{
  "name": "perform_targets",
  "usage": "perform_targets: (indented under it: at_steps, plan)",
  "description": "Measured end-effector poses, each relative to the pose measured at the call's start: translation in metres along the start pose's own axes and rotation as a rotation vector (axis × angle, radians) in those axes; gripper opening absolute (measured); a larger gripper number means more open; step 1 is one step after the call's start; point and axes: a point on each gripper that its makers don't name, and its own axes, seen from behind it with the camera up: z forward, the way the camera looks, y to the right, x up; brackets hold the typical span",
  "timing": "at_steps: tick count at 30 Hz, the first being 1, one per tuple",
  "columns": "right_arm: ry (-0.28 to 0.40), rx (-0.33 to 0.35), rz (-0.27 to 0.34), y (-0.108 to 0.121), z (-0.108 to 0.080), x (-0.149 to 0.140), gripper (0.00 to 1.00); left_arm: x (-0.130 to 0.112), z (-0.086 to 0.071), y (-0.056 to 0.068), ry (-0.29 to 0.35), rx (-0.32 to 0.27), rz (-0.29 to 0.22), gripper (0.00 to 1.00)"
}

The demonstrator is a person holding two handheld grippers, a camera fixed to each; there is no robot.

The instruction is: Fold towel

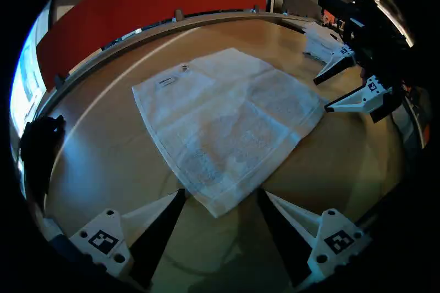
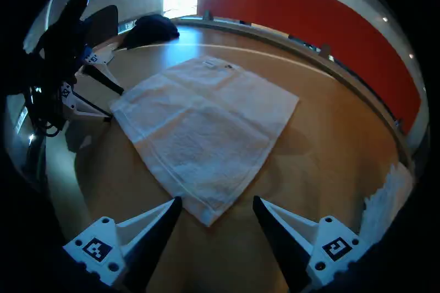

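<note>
we judge the first grasp is in hand: the towel (image 1: 231, 122) lies flat on the counter (image 1: 110, 139), the left hand-held gripper (image 1: 220, 191) and right hand-held gripper (image 2: 216, 198) each open at a corner, so next we pinch both.

White towel (image 1: 231, 117), tan table (image 1: 104, 144), red panel (image 1: 154, 1)

Bare table (image 1: 99, 144) lies open all round the flat towel (image 1: 231, 122), with room to pass on every side. A dark object (image 1: 38, 144) and a white cloth pile (image 1: 322, 40) sit at the edges, well apart from the towel. A red panel (image 1: 154, 7) walls the far rim
</note>
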Motion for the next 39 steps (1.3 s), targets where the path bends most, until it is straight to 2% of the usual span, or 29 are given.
perform_targets:
  at_steps: [9,21,29,33,36,39]
  plan:
    - [-0.004,0.024,-0.004,-0.004,0.003,-0.003,0.96,-0.001,-0.001,-0.001,0.003,0.006,-0.015,0.97]
    - [0.007,0.057,0.012,-0.011,0.005,-0.005,0.69,-0.001,-0.002,-0.003,-0.002,0.032,-0.047,0.92]
    - [0.010,0.064,0.021,-0.011,0.006,-0.004,0.52,-0.001,-0.003,-0.006,-0.006,0.044,-0.063,0.79]
    - [0.013,0.066,0.034,-0.010,0.006,-0.003,0.40,-0.001,-0.003,-0.006,-0.009,0.045,-0.063,0.75]
    - [0.014,0.064,0.039,-0.010,0.006,-0.004,0.33,-0.001,-0.003,-0.004,-0.012,0.047,-0.065,0.68]
    - [0.014,0.064,0.039,-0.010,0.006,-0.004,0.31,-0.001,-0.003,-0.003,-0.014,0.048,-0.065,0.59]
